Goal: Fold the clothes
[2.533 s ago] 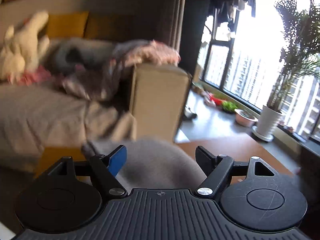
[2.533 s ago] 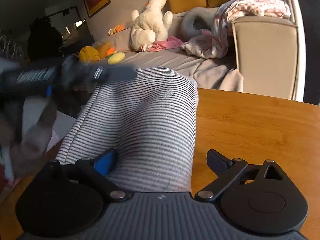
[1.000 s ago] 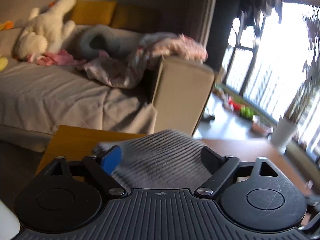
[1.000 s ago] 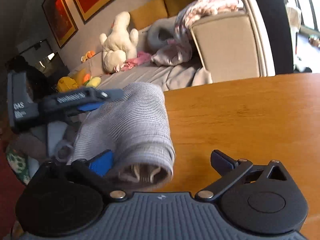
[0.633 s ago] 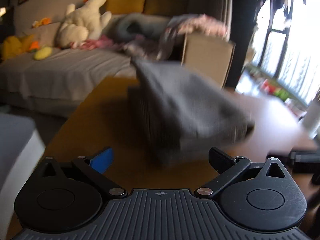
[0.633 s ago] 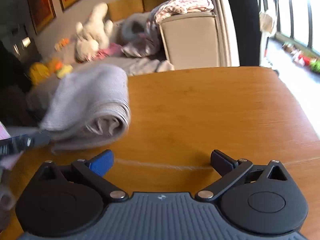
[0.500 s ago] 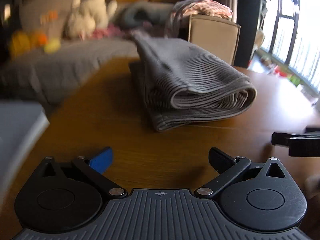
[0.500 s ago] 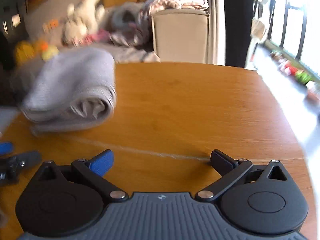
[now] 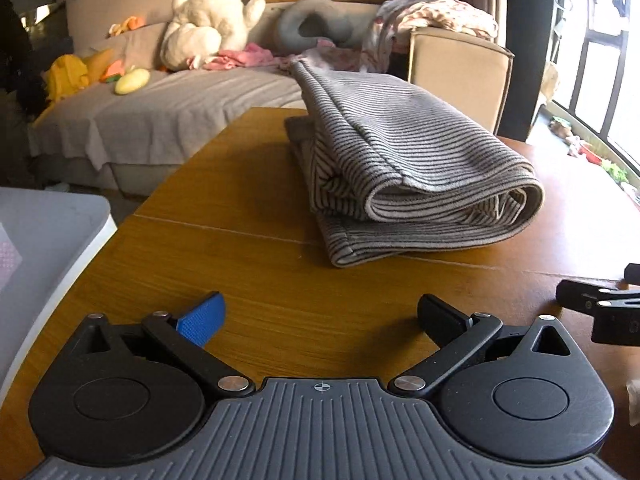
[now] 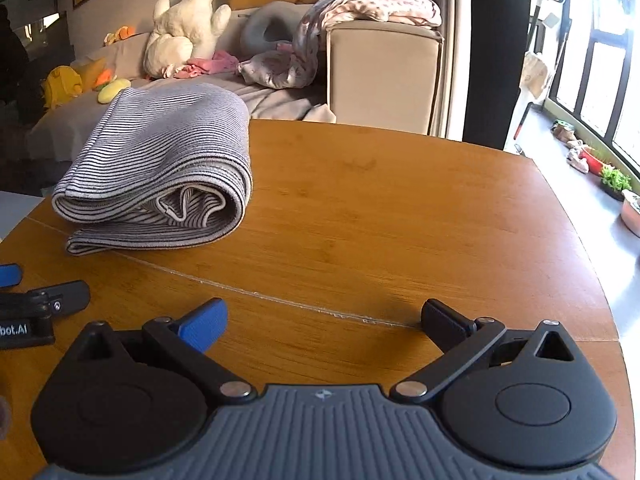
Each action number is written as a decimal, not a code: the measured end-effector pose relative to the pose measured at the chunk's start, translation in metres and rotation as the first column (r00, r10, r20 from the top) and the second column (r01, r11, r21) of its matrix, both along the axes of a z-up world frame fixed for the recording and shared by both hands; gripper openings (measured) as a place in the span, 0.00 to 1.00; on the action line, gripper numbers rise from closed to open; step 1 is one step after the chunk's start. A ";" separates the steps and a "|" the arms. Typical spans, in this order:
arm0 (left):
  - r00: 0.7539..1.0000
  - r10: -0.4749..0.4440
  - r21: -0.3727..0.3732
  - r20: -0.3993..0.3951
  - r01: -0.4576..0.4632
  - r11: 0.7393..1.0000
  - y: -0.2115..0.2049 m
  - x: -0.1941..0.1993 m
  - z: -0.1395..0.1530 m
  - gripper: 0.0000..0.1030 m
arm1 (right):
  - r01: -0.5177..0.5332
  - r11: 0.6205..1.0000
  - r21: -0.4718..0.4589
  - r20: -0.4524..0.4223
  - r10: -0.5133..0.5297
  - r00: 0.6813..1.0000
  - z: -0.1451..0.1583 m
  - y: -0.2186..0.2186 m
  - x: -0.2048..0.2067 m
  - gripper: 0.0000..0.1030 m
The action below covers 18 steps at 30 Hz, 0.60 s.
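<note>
A grey striped garment (image 9: 404, 148) lies folded in a thick bundle on the wooden table (image 9: 248, 264), its rolled end facing me. In the right wrist view the same garment (image 10: 168, 160) sits at the table's left side. My left gripper (image 9: 320, 314) stands open a short way in front of the bundle, with nothing between its fingers. My right gripper (image 10: 324, 316) is open too, over bare wood to the right of the garment. Each view catches the other gripper's fingers at its edge.
A grey sofa (image 9: 168, 100) behind the table carries a white plush toy (image 9: 208, 20), a neck pillow and loose pink clothes (image 10: 372, 4) on its armrest. A pale bin (image 9: 44, 232) stands at the table's left. Windows and floor plants lie to the right.
Both grippers let go of the striped garment, which now lies folded on the table. They drew back toward the near edge and tilted down; the views have steadied over the last half second.
</note>
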<state>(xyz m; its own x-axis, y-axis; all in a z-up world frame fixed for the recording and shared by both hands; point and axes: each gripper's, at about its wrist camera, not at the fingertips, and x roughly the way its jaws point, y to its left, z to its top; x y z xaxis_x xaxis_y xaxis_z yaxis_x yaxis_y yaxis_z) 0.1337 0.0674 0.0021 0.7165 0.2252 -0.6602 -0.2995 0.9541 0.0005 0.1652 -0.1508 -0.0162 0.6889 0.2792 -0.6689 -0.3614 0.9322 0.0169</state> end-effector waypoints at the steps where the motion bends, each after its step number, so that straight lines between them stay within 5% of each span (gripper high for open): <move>1: 1.000 -0.001 0.002 -0.001 0.001 1.000 0.000 0.000 0.000 1.00 | -0.002 1.000 0.003 0.000 0.002 1.000 0.000 -0.001 -0.001 1.00; 18: 1.000 0.001 0.003 0.000 -0.001 1.000 -0.003 -0.001 -0.002 1.00 | 0.000 1.000 0.000 0.005 0.000 1.000 -0.001 -0.001 0.000 1.00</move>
<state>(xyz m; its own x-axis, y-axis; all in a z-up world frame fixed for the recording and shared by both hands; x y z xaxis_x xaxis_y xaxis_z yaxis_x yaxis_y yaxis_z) 0.1328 0.0644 0.0006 0.7162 0.2282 -0.6595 -0.3008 0.9537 0.0034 0.1647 -0.1519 -0.0174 0.6921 0.2792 -0.6657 -0.3612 0.9324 0.0155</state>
